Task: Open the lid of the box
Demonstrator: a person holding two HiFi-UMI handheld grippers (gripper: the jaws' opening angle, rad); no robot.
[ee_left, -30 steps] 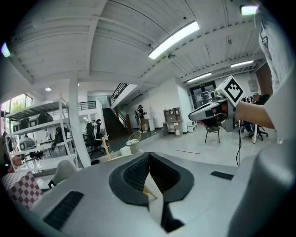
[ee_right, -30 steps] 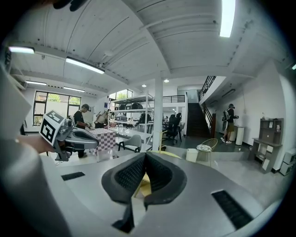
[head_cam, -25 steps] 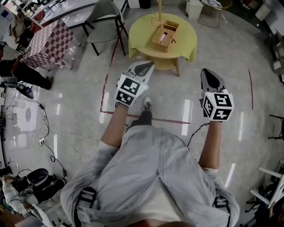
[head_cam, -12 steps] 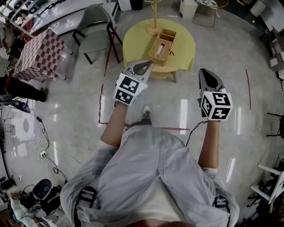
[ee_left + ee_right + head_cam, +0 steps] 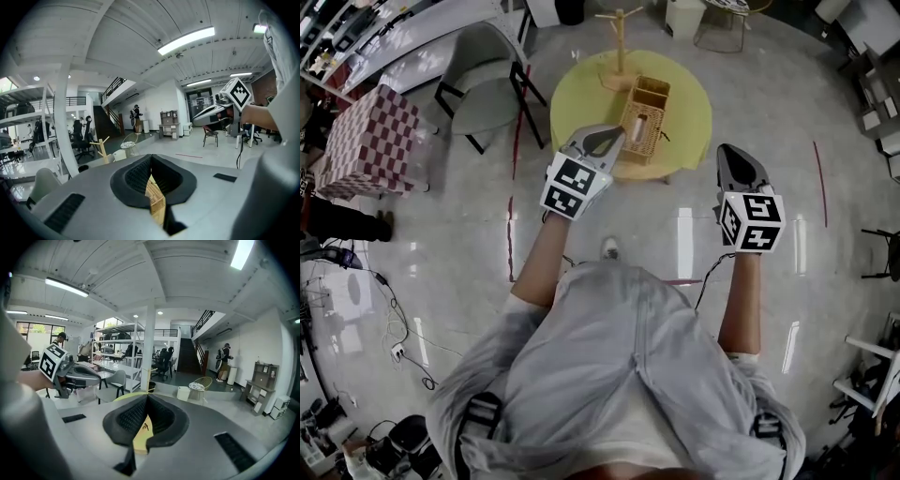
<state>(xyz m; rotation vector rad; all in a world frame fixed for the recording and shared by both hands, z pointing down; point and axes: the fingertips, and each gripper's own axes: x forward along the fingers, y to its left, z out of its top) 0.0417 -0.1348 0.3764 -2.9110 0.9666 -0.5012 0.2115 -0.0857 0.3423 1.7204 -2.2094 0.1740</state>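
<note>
The wicker box (image 5: 641, 119) stands on the round yellow counter (image 5: 689, 112), at 12 o'clock from the person, a little toward the counter's near edge. A wooden stand (image 5: 619, 42) with pegs rises at 11 o'clock from the box.

The left claw (image 5: 605, 139) is clenched with nothing in it. In the left gripper view its pads meet in one line, and only a strip of the box shows through the gap below them. In the head view its tip lies at 8 o'clock of the box, close to it, but contact cannot be seen.

The right claw (image 5: 736, 161) is also clenched and empty. It is over the floor (image 5: 787, 122) at 4 o'clock from the counter, well apart from the box.

A grey chair (image 5: 483, 80) stands at 9 o'clock from the counter.
</note>
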